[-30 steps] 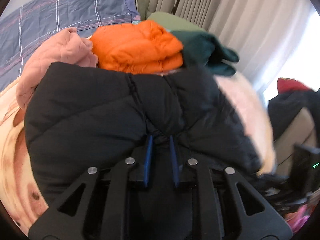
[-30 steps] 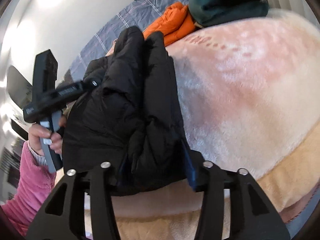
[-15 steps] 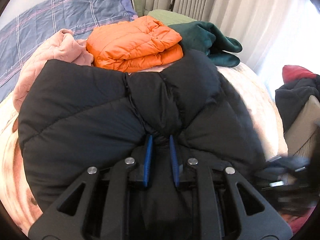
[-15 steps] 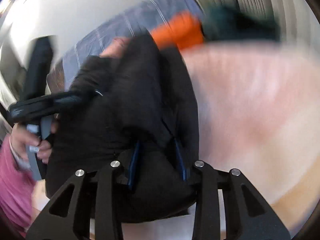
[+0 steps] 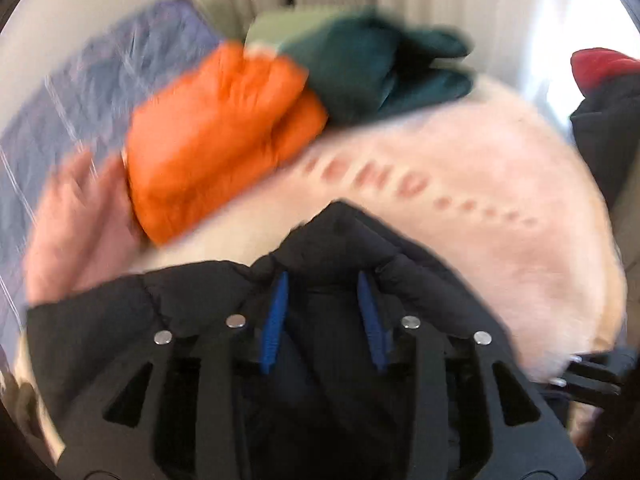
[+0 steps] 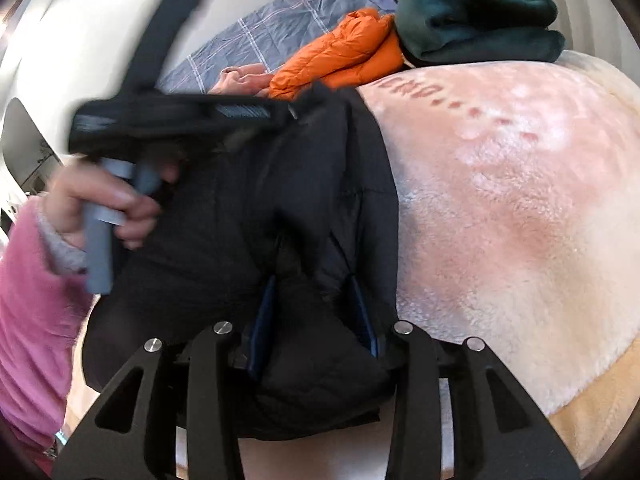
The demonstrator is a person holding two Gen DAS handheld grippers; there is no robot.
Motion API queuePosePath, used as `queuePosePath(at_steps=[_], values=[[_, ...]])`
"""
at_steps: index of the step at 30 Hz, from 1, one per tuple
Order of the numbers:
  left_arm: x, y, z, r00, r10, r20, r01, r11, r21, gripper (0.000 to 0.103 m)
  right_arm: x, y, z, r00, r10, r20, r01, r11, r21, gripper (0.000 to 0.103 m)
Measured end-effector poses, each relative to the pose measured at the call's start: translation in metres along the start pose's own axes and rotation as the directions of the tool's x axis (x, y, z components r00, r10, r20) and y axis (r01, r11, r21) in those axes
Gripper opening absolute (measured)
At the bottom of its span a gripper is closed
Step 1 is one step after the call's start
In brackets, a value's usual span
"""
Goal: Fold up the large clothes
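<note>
The black puffer jacket (image 6: 256,216) lies bunched on the bed's pink blanket (image 6: 520,200), only partly folded. At 12 o'clock, an orange jacket (image 5: 216,140) and a green garment (image 5: 372,68) already sit folded. Both the left gripper (image 5: 322,312) and right gripper (image 6: 312,312) have jaws opening, part-spread, black fabric between them; squaring the bundle remains, by my judgement.

bed blanket (image 6: 520,200) | on it: black jacket (image 6: 248,208), orange jacket (image 6: 340,56)
</note>
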State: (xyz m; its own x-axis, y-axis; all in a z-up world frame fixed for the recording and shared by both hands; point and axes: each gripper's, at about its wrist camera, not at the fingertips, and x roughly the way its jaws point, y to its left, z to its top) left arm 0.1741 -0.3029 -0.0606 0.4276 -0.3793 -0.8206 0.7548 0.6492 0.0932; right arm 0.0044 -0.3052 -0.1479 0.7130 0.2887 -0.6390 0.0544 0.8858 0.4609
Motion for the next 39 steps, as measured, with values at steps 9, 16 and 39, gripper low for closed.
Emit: queuePosePath(at_steps=[9,16,39], values=[[0.011,0.029,-0.026,0.987,-0.148,0.062,0.155,0.979,-0.133,0.039,0.003,0.011,-0.008,0.997,-0.056,0.050,0.060,0.995,-0.077,0.043],[0.014,0.031,-0.028,0.981,-0.177,0.083,0.188,0.970,-0.157,0.039,-0.007,0.015,-0.007,0.990,-0.118,0.080,0.123,0.990,-0.065,0.051],[-0.016,0.043,-0.036,0.969,-0.190,0.158,0.220,0.954,-0.202,0.037,0.042,0.015,0.033,0.992,-0.122,0.019,0.124,0.985,-0.122,0.006]])
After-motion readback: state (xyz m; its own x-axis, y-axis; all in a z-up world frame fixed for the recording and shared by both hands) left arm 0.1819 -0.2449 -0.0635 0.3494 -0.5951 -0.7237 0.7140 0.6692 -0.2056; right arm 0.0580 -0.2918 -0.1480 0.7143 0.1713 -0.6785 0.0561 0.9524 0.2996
